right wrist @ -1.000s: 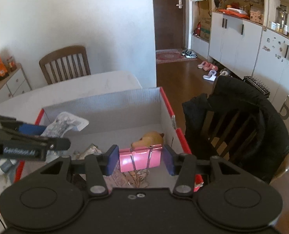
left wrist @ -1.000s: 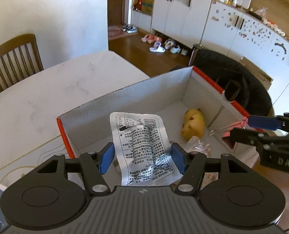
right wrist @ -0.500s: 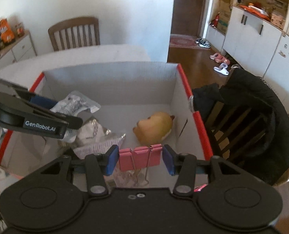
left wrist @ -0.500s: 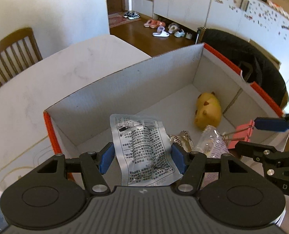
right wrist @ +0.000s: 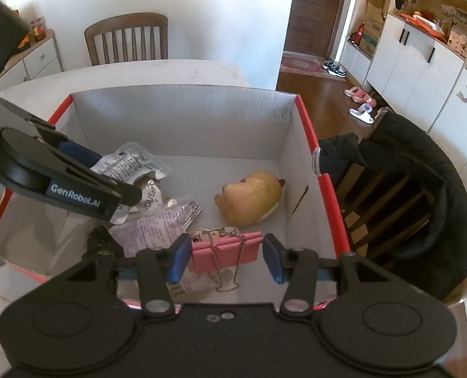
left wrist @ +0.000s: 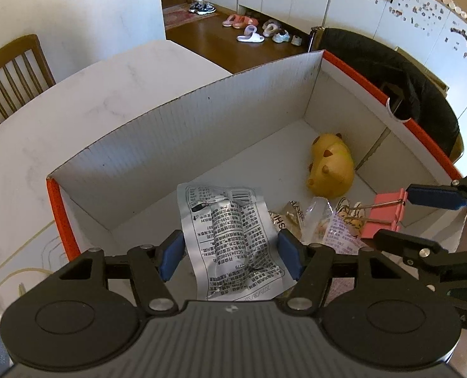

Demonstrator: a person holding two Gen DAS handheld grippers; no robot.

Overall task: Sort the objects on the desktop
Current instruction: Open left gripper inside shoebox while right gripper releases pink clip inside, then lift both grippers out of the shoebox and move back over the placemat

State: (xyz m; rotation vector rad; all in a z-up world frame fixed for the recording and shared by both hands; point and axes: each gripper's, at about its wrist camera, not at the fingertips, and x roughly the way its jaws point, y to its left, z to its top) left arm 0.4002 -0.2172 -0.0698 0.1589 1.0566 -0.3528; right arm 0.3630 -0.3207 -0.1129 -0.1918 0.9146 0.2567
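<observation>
Right wrist view alone shows daylight between the right gripper (right wrist: 226, 257)'s right pad and the stiff pink binder clip (right wrist: 225, 251); its jaws are opening over the corrugated, red-rimmed cardboard box (right wrist: 183, 110). Left wrist view shows the left gripper (left wrist: 230, 255) pinching a crinkled silver packet (left wrist: 233, 236), with a smooth yellow toy (left wrist: 331, 167) lying at two o'clock.

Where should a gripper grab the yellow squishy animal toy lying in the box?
Probably across the round middle of the yellow toy, coming straight down from above. It lies on its side on the bare floor of the box, near the right wall, apart from the wrappers, so the top is open; the fat body gives the pads two opposite sides.
</observation>
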